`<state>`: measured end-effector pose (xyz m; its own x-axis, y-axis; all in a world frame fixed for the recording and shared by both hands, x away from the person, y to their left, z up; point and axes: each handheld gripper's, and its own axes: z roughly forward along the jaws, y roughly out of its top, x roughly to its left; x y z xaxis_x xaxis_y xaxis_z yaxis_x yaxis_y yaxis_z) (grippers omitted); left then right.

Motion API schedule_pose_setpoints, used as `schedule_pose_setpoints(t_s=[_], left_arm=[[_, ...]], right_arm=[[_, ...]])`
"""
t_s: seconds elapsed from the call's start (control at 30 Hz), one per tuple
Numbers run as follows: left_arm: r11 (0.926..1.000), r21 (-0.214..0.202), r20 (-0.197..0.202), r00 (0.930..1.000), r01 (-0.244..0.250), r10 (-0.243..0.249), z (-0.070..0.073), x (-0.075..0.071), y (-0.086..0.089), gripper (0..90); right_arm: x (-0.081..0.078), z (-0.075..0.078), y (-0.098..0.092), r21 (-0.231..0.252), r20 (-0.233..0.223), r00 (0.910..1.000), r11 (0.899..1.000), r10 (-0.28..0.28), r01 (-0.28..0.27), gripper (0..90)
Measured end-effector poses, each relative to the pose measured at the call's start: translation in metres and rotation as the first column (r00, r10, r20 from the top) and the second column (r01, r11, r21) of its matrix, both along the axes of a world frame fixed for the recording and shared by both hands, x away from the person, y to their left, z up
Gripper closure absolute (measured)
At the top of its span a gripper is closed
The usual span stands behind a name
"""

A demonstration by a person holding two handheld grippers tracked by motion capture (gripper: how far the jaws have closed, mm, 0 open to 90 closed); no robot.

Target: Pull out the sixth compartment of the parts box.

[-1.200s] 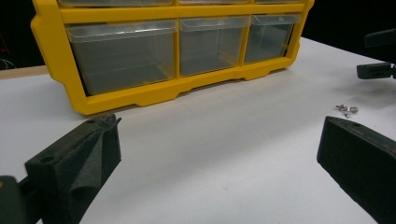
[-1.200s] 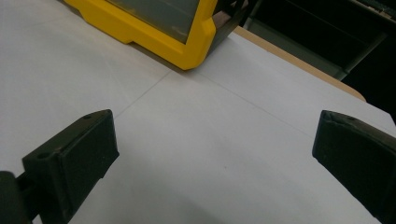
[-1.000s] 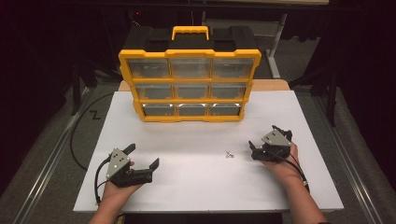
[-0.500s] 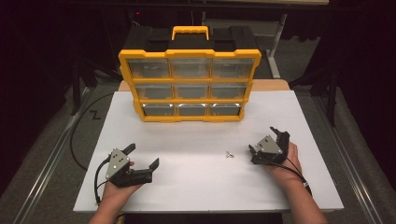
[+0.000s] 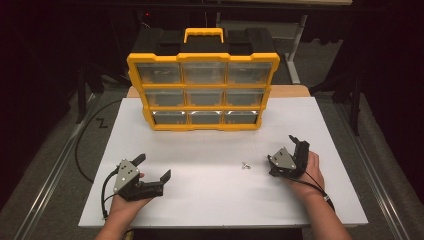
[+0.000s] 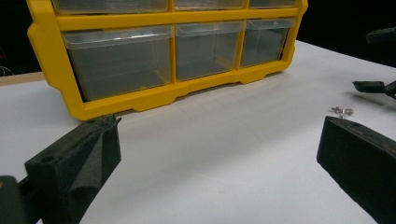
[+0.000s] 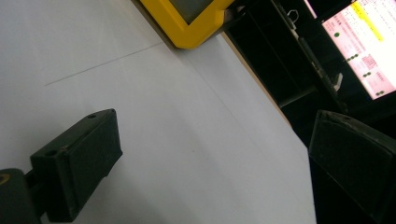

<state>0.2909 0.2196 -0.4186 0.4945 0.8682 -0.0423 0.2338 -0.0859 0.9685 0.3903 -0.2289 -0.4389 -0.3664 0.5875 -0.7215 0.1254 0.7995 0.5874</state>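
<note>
White tabletop (image 5: 220,200), flat and matte. Left gripper (image 5: 152,167) rests low on it in the person's left hand (image 5: 122,207), jaws spread wide apart, nothing between them; seen from the left gripper view, its two black padded jaws stand far to either side with bare tabletop in the gap. Small silvery metal hardware piece (image 5: 245,165), possibly a screw or clip, too small to tell which, lies loose on the tabletop just ahead of and outside the right-hand jaw in the left gripper view (image 6: 342,111), apart from it. In the high view the piece sits just beside the tips of the right gripper (image 5: 282,150), on their inner side, not touching. Right gripper, held in the right hand (image 5: 310,170), is tilted; its jaws are released and wide apart, gripping nothing, with bare tabletop between them in the right gripper view. Yellow plastic organizer case with clear drawers (image 5: 202,90) stands upright well beyond both pairs of jaws, three rows of three drawers, yellow carry handle on top. Its bottom row faces the left jaws directly (image 6: 116,60); one yellow lower corner shows above the right jaws (image 7: 191,28). A lit pinkish screen (image 7: 362,46) sits off past the tabletop edge.
</note>
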Motion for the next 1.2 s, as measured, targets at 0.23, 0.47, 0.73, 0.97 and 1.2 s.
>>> schedule_pose_setpoints(t_s=[0.23,0.47,0.73,0.97,1.2], left_arm=[[1.0,-0.001,0.003,1.0,0.003,-0.003,0.0,0.0,0.0,0.3],[1.0,0.0,0.002,1.0,0.006,-0.006,0.0,0.0,-0.001,0.3],[0.9999,0.003,0.002,0.9999,0.011,-0.011,0.0,0.0,-0.001,0.4],[0.9999,0.002,0.004,0.9999,0.013,-0.013,0.0,0.0,-0.001,0.4],[0.9999,0.001,0.006,0.9999,0.016,-0.016,0.0,-0.001,-0.001,0.4]], right_arm=[[-0.005,-0.001,0.009,-0.106,0.041,0.999,0.994,0.016,-0.011,3.2],[-0.009,-0.001,0.013,-0.171,0.072,0.9971,0.985,0.026,-0.013,3.1],[-0.012,-0.002,0.019,-0.277,0.104,0.9928,0.96,0.06,-0.029,2.1],[-0.014,-0.003,0.024,-0.348,0.128,0.9883,0.937,0.084,-0.034,2.1],[-0.017,-0.004,0.028,-0.438,0.166,0.9792,0.898,0.117,-0.033,2.1]])
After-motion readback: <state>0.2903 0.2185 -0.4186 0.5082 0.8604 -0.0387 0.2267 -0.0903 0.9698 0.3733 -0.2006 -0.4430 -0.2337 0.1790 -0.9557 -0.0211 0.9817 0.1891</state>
